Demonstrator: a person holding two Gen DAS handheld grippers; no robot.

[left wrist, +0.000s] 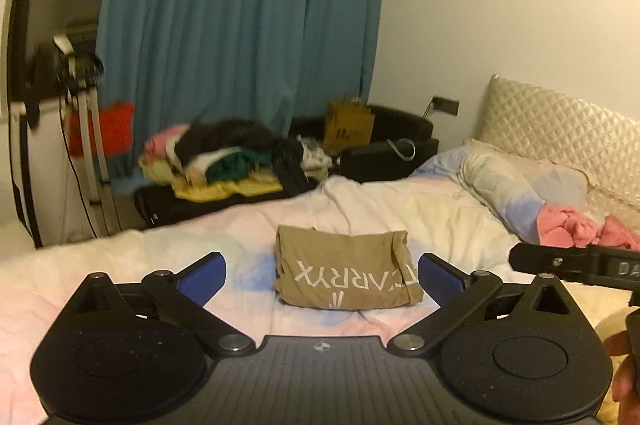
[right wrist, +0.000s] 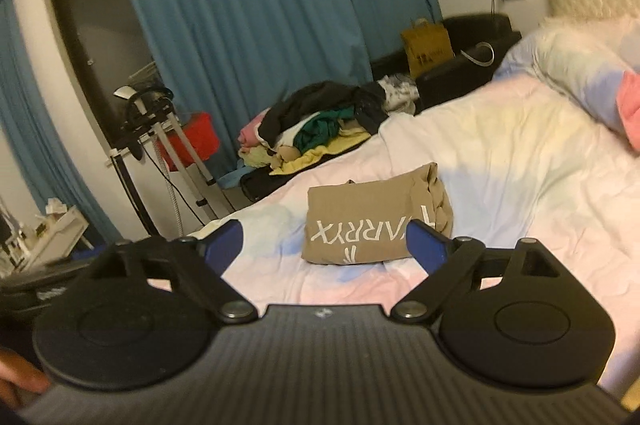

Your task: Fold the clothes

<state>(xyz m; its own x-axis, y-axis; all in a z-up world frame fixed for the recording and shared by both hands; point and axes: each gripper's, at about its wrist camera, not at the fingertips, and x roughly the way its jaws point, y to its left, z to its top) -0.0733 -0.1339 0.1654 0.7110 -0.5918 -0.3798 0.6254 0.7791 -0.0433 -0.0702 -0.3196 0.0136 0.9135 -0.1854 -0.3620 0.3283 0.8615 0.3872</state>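
Your left tongs (left wrist: 320, 275) and right tongs (right wrist: 325, 245) both gape wide, empty, above the bed (left wrist: 420, 209); the folded shirt (left wrist: 347, 271) lies just ahead, between their fingers.

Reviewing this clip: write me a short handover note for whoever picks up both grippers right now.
Left gripper: jaws open, empty, held just short of the tan shirt.
Right gripper: jaws open, empty, also facing that shirt.
Tan shirt: already folded into a compact rectangle, white lettering up, lying on the pastel bedspread; neither gripper touches it.
Done: this shirt looks finished.
Left: a pink garment lies crumpled near the pillow, and a mixed heap of clothes sits beyond the bed's far edge, unfolded. The pink one is probably the easiest next pick.
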